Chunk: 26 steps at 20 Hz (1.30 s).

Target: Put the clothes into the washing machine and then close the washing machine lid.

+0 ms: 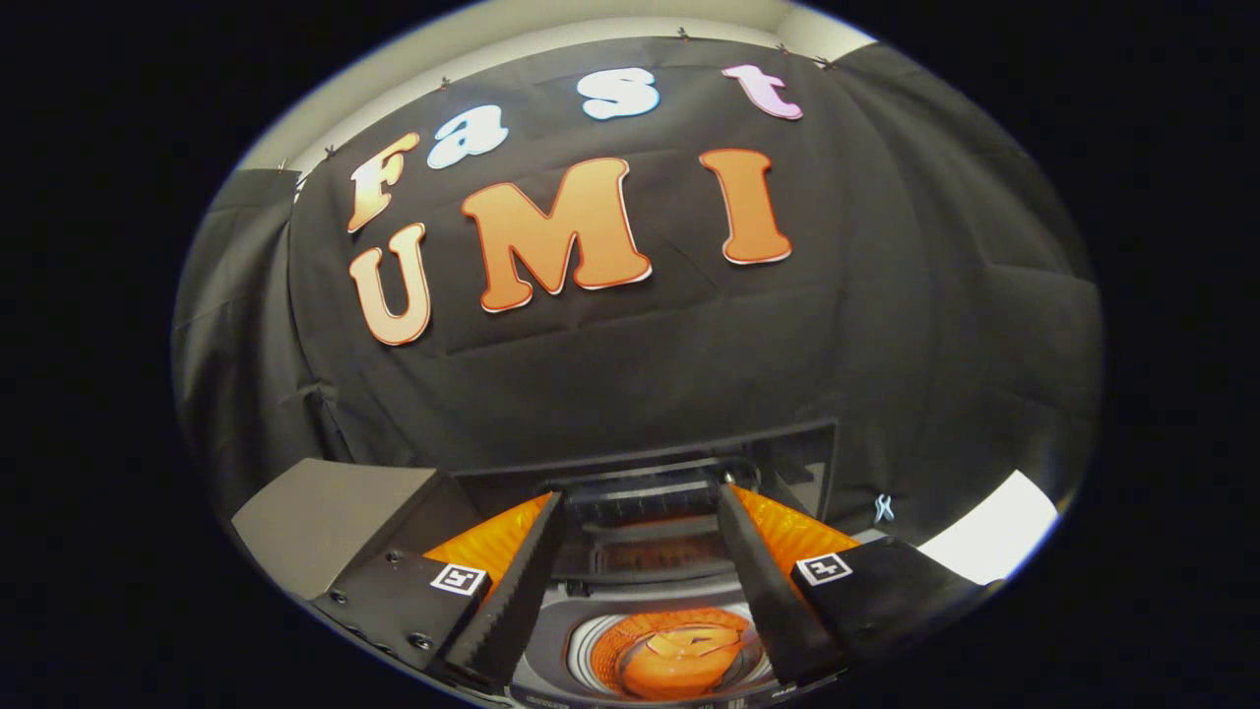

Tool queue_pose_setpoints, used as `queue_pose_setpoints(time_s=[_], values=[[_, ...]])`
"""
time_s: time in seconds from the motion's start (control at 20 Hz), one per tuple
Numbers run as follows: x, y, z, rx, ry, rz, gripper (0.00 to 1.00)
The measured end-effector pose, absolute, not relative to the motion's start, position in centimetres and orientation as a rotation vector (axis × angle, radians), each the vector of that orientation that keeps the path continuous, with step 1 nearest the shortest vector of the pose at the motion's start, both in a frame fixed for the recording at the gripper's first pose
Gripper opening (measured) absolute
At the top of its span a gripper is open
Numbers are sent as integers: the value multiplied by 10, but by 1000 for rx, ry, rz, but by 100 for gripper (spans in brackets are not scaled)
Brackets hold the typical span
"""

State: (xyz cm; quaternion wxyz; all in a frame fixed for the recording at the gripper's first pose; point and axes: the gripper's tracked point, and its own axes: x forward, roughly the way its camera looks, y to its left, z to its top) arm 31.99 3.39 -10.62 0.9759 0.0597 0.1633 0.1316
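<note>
One job is left as I read it, since the orange clothes [679, 665] already lie down in the ribbed round drum [600, 645] of the grey top-loading washing machine [551, 670], bunched in a heap directly between and below my fingers. That leaves the lid to close.

The dark, glossy hinged lid [645, 497] stands raised at the back of the machine, just beyond the fingertips, with an orange glow reflected in its lower face. My gripper [640, 502] holds its fingers wide apart, clamped on nothing, with the drum opening showing in the gap between them.

To do this well, I would lift a little and bring one finger over the lid's top edge, then draw it forward and down in an arc that follows the hinge, not a straight push. I'd keep the fingers spread so one flat side bears on the lid, and ease off near the end so it settles rather than slams. I judge the lid will swing freely once past upright, so the risk is it dropping fast or a fingertip getting caught under it.

Around the machine, the black cloth wall [630, 345] hangs close behind the lid, leaving me little room to reach past it. A grey slanted panel [325, 512] sits near the left finger; I cannot tell what it belongs to. A patch of white bench [989, 537] shows beyond the right finger, and a small pale clip [884, 508] is pinned to the cloth near it
</note>
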Motion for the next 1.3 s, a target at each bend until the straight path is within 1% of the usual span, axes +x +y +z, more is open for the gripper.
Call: queue_pose_setpoints(time_s=[0.1,0.25,0.3,0.45,0.65,0.9,1.3], values=[[352,46,-95,120,302,271,99],[392,59,-102,98,321,236,99],[395,67,-110,104,347,237,99],[411,88,-119,106,340,251,98],[444,80,-148,0,375,188,99],[449,78,-156,-15,353,175,99],[421,72,-152,-18,328,154,100]])
